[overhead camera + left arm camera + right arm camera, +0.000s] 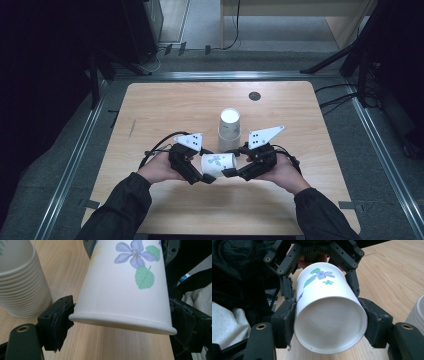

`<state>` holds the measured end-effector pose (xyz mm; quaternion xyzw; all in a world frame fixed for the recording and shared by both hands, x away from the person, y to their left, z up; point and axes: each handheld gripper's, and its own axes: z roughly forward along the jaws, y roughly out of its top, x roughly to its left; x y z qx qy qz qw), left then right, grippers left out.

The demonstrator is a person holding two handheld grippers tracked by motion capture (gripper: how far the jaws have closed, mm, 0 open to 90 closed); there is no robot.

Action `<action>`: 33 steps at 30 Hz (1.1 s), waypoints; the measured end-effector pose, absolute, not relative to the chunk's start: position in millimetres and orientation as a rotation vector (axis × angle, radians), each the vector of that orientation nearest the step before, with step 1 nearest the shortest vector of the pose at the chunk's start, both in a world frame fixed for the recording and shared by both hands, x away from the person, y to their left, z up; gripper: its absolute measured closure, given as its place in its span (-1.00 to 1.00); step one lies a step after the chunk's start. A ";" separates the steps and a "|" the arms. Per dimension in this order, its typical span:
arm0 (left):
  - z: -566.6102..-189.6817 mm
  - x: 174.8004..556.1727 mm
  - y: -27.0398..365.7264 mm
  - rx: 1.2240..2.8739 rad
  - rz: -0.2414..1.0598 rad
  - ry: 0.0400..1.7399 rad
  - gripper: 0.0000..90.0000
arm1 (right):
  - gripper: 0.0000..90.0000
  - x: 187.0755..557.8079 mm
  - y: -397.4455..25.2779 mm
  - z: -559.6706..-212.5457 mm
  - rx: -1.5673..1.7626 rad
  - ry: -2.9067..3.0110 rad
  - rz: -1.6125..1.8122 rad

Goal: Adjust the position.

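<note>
Held sideways just above the pale wooden table (pixel 165 105), the white flower-printed paper cup (pixel 218 164) is pinched at its rim by the left gripper (pixel 204 178) and at its base by the right gripper (pixel 231 172), near the upside-down stack of white paper cups (pixel 229 125), so squeezing gently should avoid crushing it.

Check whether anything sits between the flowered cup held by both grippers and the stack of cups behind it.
Nothing visible does. The flowered cup lies sideways, gripped by the left gripper and right gripper; bare table separates it from the cup stack.

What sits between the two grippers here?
A flowered paper cup lies on its side between the left gripper and the right gripper, clamped at both ends, as the high view shows.
</note>
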<state>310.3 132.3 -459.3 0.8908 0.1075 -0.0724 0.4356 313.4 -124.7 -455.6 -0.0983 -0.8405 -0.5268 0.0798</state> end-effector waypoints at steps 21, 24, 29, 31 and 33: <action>-454.6 309.7 137.5 2.242 -0.153 0.265 -0.47 | -0.40 313.4 -121.9 -457.0 -0.309 -2.516 -1.559; -450.2 311.2 141.2 2.261 -0.135 0.284 -0.47 | -0.42 313.5 -122.0 -457.7 -0.312 -2.543 -1.551; -441.3 311.2 144.7 2.316 -0.117 0.300 -0.47 | -0.42 314.5 -122.0 -459.7 -0.329 -2.571 -1.526; -438.5 310.9 145.2 2.348 -0.097 0.299 -0.47 | -0.43 314.6 -121.7 -460.5 -0.326 -2.581 -1.515; -436.1 310.1 145.6 2.372 -0.086 0.295 -0.47 | -0.43 314.3 -120.9 -461.6 -0.322 -2.592 -1.505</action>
